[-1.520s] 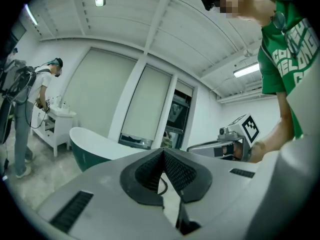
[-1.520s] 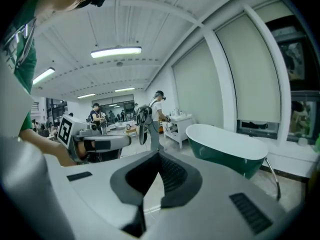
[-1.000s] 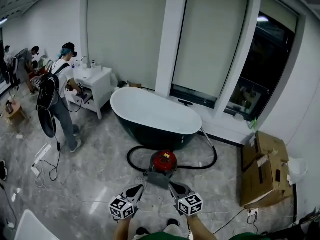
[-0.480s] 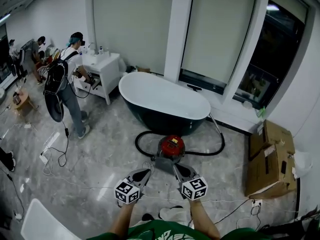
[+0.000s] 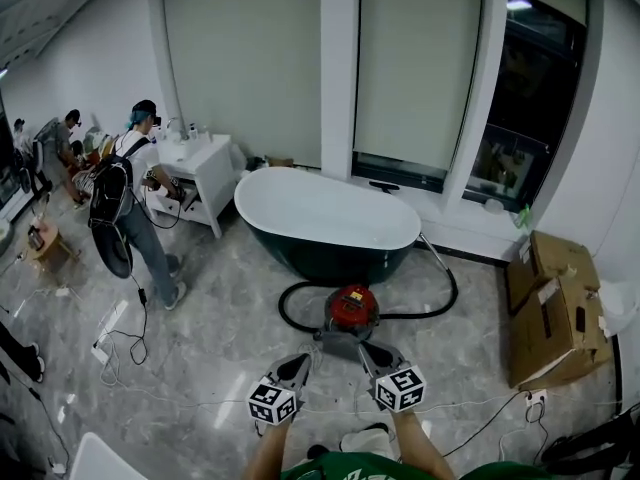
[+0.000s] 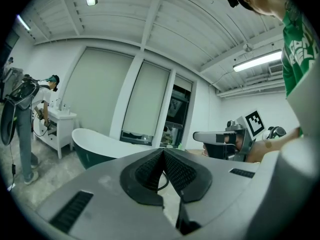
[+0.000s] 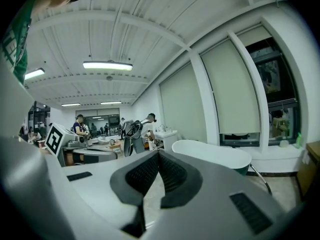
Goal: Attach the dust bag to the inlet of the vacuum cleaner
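On the floor (image 5: pixel 215 343) by the tub (image 5: pixel 325 211) sits the red vac (image 5: pixel 352 308), a grey thing (image 5: pixel 335 339) on its near side, maybe the bag. Left gripper (image 5: pixel 297 364) and right gripper (image 5: pixel 370 352): jaws pressed together, empty. Bag prob. light, floppy - grab its stiff collar.

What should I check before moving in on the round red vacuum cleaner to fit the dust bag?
1. Left gripper empty: ok, jaws together on nothing.
2. Right gripper empty: ok, jaws together on nothing.
3. Jaws open for a grasp: not ok, both shut.
4. Round red vacuum cleaner found: ok, ahead of both grippers.
5. Dust bag found: cannot tell; a grey shape lies before the vacuum cleaner.
6. Inlet in view: cannot tell, too small.
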Demonstrator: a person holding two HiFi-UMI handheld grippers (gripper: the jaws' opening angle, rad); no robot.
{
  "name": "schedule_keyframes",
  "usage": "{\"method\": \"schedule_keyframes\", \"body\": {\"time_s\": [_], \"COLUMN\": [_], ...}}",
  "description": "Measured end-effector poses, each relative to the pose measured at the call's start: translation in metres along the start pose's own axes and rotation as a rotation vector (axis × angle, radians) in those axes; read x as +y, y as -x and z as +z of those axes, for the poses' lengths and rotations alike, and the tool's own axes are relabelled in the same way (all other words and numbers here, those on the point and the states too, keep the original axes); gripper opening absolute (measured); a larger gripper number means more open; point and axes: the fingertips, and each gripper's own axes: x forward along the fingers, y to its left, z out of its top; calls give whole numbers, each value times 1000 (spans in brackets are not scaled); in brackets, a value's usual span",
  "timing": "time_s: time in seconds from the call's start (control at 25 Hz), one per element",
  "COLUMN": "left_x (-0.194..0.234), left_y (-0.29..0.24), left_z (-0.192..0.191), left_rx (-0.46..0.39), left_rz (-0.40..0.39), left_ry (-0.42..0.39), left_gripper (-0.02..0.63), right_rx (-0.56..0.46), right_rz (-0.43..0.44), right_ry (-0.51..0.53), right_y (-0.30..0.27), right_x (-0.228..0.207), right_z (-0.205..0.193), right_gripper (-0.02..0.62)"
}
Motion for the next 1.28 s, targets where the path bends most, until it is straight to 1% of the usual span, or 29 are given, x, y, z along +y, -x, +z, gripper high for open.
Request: {"method": "schedule_keyframes", "body": {"time_s": [0.32, 0.48, 0.56, 0.84, 1.28], "left_x": [-7, -9, -13, -20, -25], "left_y": [1, 5, 4, 9, 12], "left_z": [-2, -2, 2, 15, 9], "left_rx": [-4, -24, -34, -60, -78], "left_rz": [-34, -43, -47, -52, -39], "left_ry": [0, 37, 42, 44, 54], "left_gripper": [2, 2, 2, 2, 2], "right_rx": [-9, -6, -3, 4, 39], "right_rz": [-26, -28, -28, -27, -16], "right_ry": [10, 16, 15, 25, 89], "right_y": [4, 8, 11, 16, 19], "right_x": [2, 5, 3, 6, 3], "right_z": [1, 0, -1, 4, 0], "right_gripper": [8, 8, 8, 8, 8]}}
